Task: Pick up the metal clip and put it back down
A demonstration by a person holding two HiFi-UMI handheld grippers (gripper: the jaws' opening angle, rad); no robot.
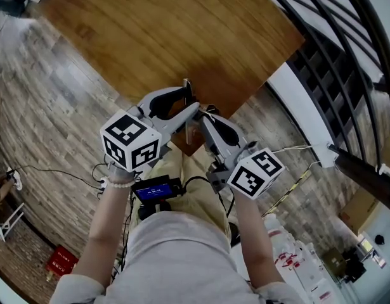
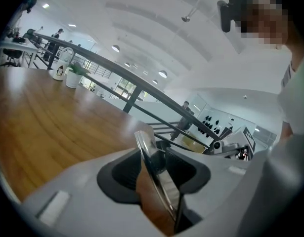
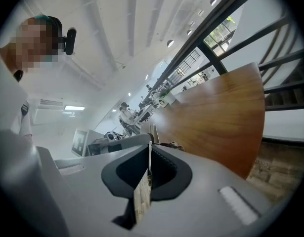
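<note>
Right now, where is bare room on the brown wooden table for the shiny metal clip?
The brown wooden table is bare across its middle, up to the black railing side. A white plant pot stands at a far edge. Crowded: the near corner, where left gripper and right gripper hold the shiny metal clip.

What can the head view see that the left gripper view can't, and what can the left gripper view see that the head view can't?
Only the head view: the plank floor and a small dark device with a blue screen at the person's waist.
Only the left gripper view: white pots at the table's far side and round ceiling lights.
Both: the wooden table, the dark railing, and the left gripper shut on the shiny metal clip.
</note>
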